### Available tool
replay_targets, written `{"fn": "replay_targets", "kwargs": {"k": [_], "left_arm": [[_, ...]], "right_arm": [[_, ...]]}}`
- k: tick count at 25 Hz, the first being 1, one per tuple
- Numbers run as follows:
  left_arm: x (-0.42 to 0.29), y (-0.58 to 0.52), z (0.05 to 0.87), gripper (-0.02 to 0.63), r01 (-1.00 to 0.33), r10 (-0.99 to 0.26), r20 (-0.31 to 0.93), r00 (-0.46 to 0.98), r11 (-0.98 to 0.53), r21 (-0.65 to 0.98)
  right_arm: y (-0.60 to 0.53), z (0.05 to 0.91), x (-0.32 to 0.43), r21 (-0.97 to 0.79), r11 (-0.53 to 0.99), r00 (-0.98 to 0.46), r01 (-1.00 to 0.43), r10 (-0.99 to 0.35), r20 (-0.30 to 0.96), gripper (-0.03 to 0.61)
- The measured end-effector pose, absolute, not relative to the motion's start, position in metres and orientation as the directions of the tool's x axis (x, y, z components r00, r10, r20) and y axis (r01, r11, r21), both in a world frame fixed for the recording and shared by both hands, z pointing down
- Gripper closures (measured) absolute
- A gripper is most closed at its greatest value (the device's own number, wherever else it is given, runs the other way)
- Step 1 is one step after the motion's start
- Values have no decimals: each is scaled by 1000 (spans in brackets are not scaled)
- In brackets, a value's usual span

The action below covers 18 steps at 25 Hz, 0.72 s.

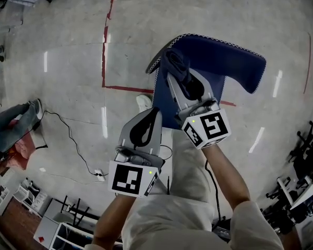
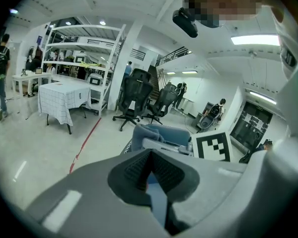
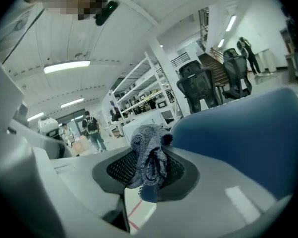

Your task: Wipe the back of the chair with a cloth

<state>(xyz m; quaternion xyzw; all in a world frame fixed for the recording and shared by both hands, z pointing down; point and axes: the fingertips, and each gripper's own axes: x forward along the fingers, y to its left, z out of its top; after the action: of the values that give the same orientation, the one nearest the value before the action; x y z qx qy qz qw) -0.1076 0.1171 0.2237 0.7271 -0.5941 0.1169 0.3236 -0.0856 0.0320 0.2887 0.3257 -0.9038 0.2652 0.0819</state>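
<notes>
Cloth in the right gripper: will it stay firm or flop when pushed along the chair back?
Probably floppy: the cloth bunches in drooping folds from the shut right gripper. Likely light, since a small pinch holds it. Its knitted surface may drag rather than slide on the chair back.

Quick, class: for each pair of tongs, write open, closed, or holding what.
Left tongs: closed, nothing between them.
Right tongs: closed on the cloth.
</notes>
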Motion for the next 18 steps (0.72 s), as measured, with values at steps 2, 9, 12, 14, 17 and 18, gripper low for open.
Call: {"fn": "replay_targets", "kwargs": {"k": [2, 9, 12, 14, 17, 18], "left_arm": [[-108, 119, 226, 614, -940, -787, 557, 266, -83, 332], [-106, 122, 233, 614, -942, -781, 568, 260, -74, 329], [-108, 122, 235, 614, -943, -780, 571, 256, -72, 325], [-108, 121, 234, 614, -942, -782, 567, 258, -74, 327], [-104, 124, 233, 614, -940, -784, 563, 263, -76, 332], [-103, 125, 233, 614, -940, -783, 564, 262, -74, 334]], "right_arm": [[27, 289, -80, -519, 560, -753, -645, -580, 311, 454], [48, 331, -72, -569, 469, -726, -675, -557, 402, 454], [57, 349, -69, -565, 453, -716, -689, -544, 438, 455], [64, 361, -71, -576, 442, -720, -687, -520, 460, 456], [79, 373, -76, -575, 465, -738, -673, -466, 488, 456], [82, 371, -75, -567, 479, -742, -670, -463, 485, 456]]}}
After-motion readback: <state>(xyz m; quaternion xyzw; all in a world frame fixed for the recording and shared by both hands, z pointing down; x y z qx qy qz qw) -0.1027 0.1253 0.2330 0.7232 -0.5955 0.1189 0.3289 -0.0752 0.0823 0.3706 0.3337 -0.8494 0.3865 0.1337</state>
